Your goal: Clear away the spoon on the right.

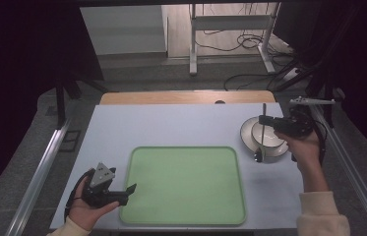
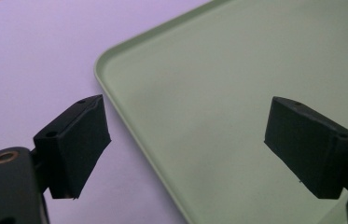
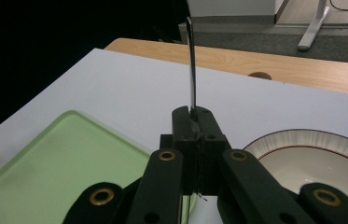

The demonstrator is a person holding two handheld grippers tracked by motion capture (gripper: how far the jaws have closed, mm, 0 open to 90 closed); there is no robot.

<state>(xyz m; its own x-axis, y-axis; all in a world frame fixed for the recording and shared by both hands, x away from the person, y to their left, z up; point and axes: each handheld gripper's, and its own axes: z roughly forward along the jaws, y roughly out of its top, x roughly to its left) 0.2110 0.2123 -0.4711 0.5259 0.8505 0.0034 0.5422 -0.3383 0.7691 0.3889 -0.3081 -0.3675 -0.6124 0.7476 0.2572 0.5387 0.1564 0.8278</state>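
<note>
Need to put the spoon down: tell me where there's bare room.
The green tray is bare throughout. The table is bare between tray and far edge. It is crowded at right, where bowl and plate sit under the right gripper.

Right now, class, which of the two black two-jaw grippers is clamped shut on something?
The right gripper, above the white bowl: its jaws pinch a thin metal utensil handle. The left gripper, at the green tray's edge, is open.

I see a pale green tray [image 1: 186, 184] at centre frame on a light lavender-grey worktop [image 1: 171, 125]. At right, the white bowl [image 1: 267, 135] and ribbed white plate [image 3: 302, 140] carry a thin red-brown ring. Both grippers' fingers [image 2: 76, 144] are matte black.
</note>
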